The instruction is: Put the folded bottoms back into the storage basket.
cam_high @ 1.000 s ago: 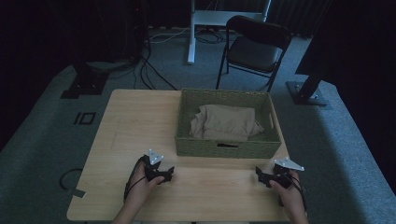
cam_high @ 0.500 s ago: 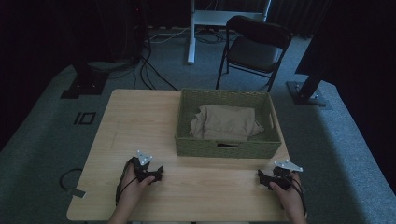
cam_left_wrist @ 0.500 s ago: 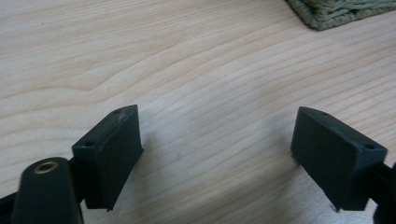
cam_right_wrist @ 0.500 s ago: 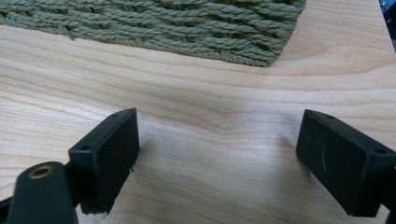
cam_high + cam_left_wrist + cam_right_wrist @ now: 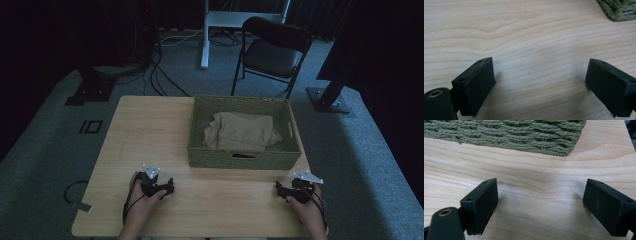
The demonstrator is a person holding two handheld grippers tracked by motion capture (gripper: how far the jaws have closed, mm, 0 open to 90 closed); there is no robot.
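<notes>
In the high view, a green woven basket (image 5: pixel 245 157) sits at the back right part of the wooden table (image 5: pixel 150 125). A folded tan cloth (image 5: pixel 242 131) lies inside it. The left gripper (image 5: pixel 169 187) rests near the front edge, toward the left corner. The right gripper (image 5: pixel 278 188) rests near the front right corner, in front of the basket.

In the left gripper view, its jaws have just been opening and stand wide apart with bare table between them. A basket corner (image 5: pixel 619 8) peeks in.

In the right gripper view, the jaws stand wide apart over bare wood, and the basket wall (image 5: pixel 506 133) is near ahead.
</notes>
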